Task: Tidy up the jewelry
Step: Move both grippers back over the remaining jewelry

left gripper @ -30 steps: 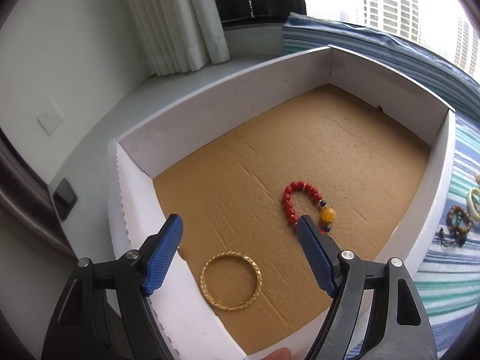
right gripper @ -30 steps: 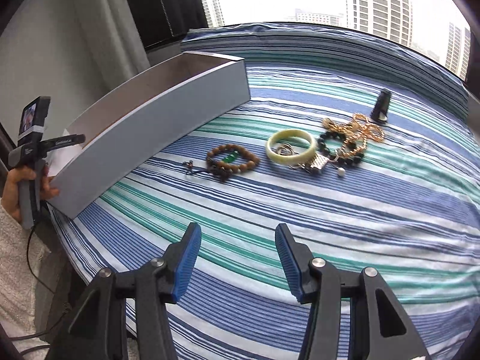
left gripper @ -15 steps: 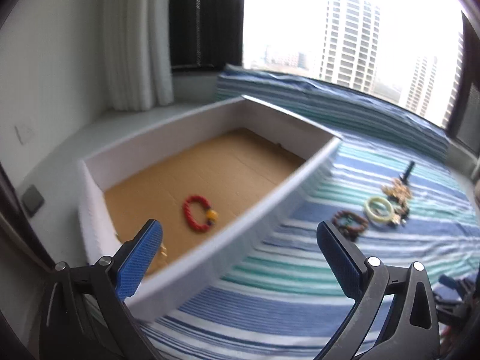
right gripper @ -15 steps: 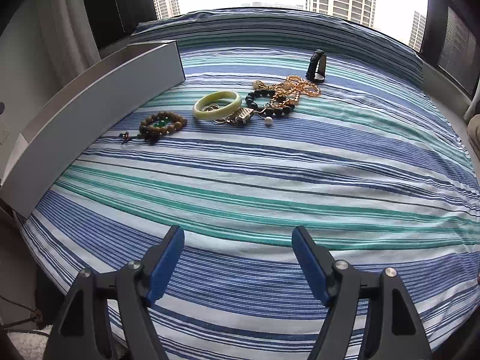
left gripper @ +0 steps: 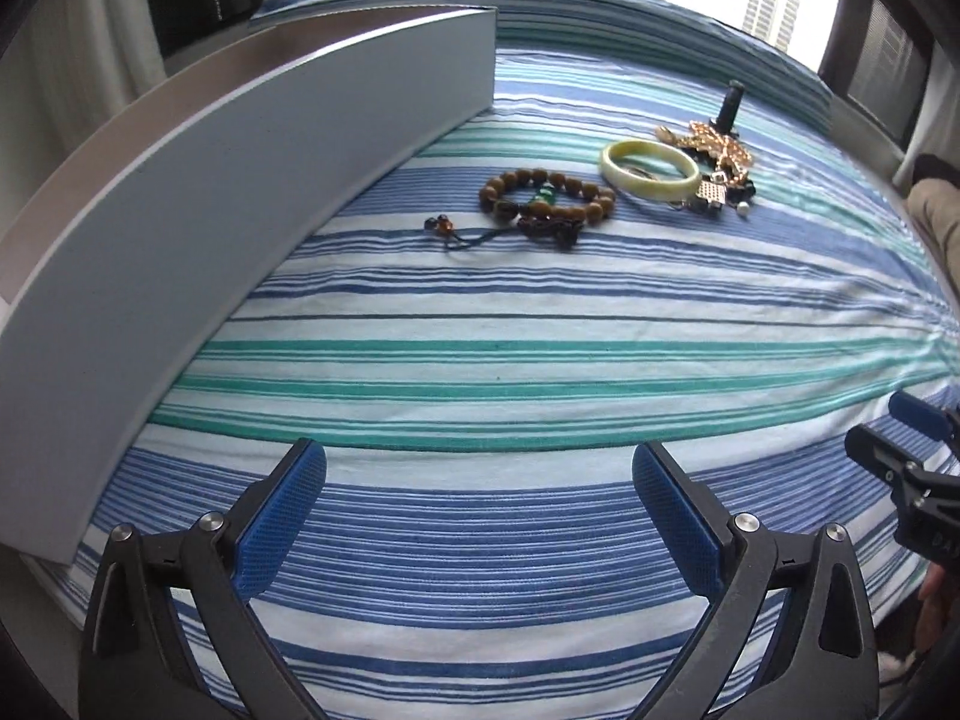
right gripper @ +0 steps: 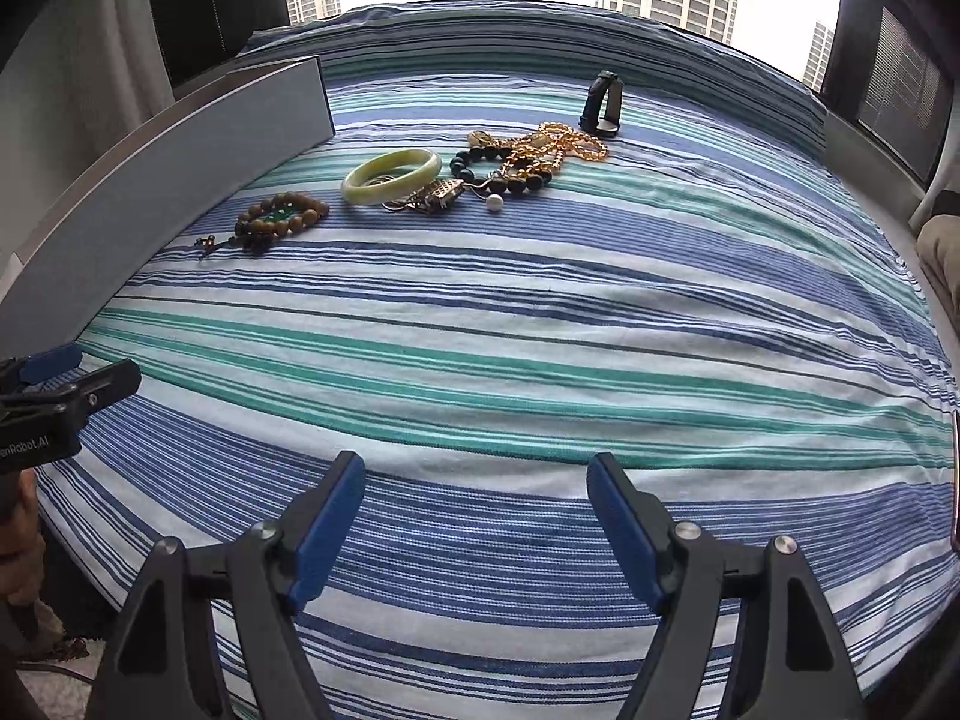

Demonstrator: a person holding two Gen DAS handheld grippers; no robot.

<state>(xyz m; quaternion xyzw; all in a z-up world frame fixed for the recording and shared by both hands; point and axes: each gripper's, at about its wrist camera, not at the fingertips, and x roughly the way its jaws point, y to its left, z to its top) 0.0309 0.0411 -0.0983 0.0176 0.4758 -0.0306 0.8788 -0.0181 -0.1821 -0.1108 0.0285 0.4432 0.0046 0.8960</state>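
Swinging the left hand-held gripper [left gripper: 479,510] away from the box [left gripper: 240,180], I now have it level with the right hand-held gripper [right gripper: 477,525] at the bed's near edge; a second ago it looked down into the box at a gold bangle and red bracelet. Both hang empty, fingers apart, over the striped bedspread [right gripper: 540,360]. So I judge the last drop finished and the next pick due. Farther out, the remaining jewelry lies in a row toward the far edge: wooden beads [left gripper: 543,201] just beside the box wall, then the jade bangle [left gripper: 651,171], then a tangle of gold chain [right gripper: 549,147] and dark beads [right gripper: 501,171], with a black band [right gripper: 603,102] upright behind. The wooden beads seem nearest for the left.
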